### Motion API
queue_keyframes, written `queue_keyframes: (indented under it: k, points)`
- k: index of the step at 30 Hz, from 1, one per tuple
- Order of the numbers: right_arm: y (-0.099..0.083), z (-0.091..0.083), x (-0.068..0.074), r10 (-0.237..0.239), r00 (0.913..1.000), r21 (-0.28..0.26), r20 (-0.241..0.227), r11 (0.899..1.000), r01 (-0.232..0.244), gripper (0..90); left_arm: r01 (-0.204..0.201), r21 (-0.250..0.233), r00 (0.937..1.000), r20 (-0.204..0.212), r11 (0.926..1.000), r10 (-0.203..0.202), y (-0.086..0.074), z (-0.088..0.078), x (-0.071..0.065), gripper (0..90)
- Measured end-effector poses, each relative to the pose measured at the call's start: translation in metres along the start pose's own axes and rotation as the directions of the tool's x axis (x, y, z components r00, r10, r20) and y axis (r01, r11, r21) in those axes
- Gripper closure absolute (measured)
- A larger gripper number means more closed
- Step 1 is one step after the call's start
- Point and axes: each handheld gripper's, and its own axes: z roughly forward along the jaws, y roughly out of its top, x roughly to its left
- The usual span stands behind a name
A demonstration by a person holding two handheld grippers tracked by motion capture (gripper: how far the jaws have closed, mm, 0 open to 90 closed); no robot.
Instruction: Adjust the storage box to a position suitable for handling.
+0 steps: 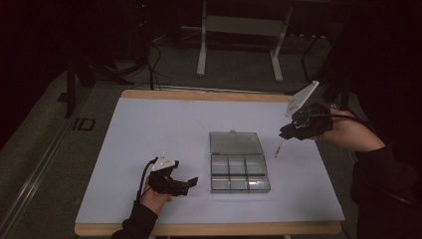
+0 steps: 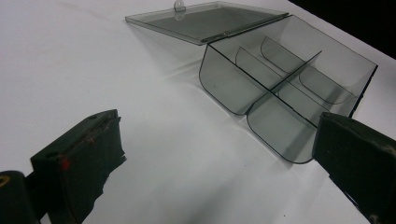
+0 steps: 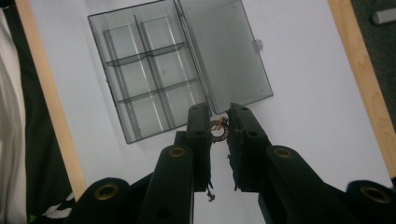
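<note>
Right claw (image 3: 219, 128): nearly closed, pinching a small ringed trinket (image 3: 218, 129).
Left claw (image 2: 210, 163): wide open, holding nothing.
Box (image 1: 239, 174): open on the bench (image 1: 149, 124), left and nearer of the right claw.

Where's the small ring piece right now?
High view: it hangs from the right gripper, right of the open box, above the table.

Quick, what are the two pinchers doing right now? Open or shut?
Left gripper: open, holding nothing, beside the clear box.
Right gripper: shut on a small ring-shaped trinket, lifted above the table.
</note>
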Motion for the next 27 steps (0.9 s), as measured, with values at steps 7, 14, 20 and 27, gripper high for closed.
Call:
queue_keyframes:
  k: [7, 14, 20, 27]
  points:
    - [0.01, 0.012, 0.004, -0.025, 0.9993, 0.004, -0.029, 1.0, 0.025, 79.4, 0.001, -0.001, 1.0, -0.001, 1.0, -0.001, -0.001, -0.001, 0.0, 2.4]
    - [0.017, 0.033, 0.006, -0.046, 0.9974, 0.024, -0.056, 0.999, 0.047, 79.3, 0.002, -0.006, 1.0, -0.002, 1.0, -0.002, -0.001, -0.002, 0.001, 2.4]
    - [0.018, 0.053, 0.008, -0.052, 0.9951, 0.048, -0.084, 0.997, 0.057, 79.3, 0.003, -0.003, 1.0, -0.002, 1.0, -0.003, -0.002, -0.001, 0.001, 2.4]
    - [0.016, 0.075, 0.009, -0.05, 0.9925, 0.057, -0.112, 0.997, 0.056, 79.3, 0.005, -0.005, 1.0, -0.004, 1.0, -0.005, -0.002, -0.002, 0.002, 2.4]
